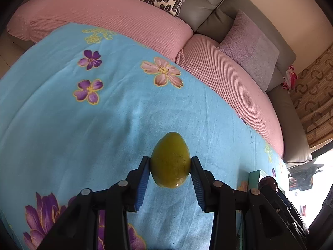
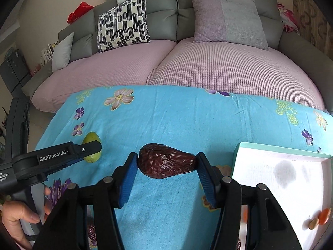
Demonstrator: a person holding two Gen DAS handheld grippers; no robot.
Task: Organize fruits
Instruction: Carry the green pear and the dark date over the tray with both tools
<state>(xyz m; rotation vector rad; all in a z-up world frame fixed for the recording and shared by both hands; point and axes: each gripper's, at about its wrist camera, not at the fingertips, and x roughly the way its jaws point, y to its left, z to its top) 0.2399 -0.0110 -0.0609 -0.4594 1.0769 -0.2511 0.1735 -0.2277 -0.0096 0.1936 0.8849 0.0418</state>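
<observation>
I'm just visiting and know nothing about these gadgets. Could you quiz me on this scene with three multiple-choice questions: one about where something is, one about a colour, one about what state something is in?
1. In the right wrist view, where is the white tray?
A. On the blue flowered cloth, to the right of the right gripper
B. On the sofa cushions
C. On the floor

2. What colour is the fruit in the left gripper?
A. Red
B. Yellow-green
C. Purple

3. What is the state of the right gripper's jaws?
A. Wide open, with nothing between them
B. Closed on the wrinkled dark brown fruit
C. Closed on a pillow

Answers:
1. A, the tray sits on the cloth at the right edge.
2. B, the yellow-green fruit shows between the blue pads.
3. B, both pads press the fruit's ends.
</observation>
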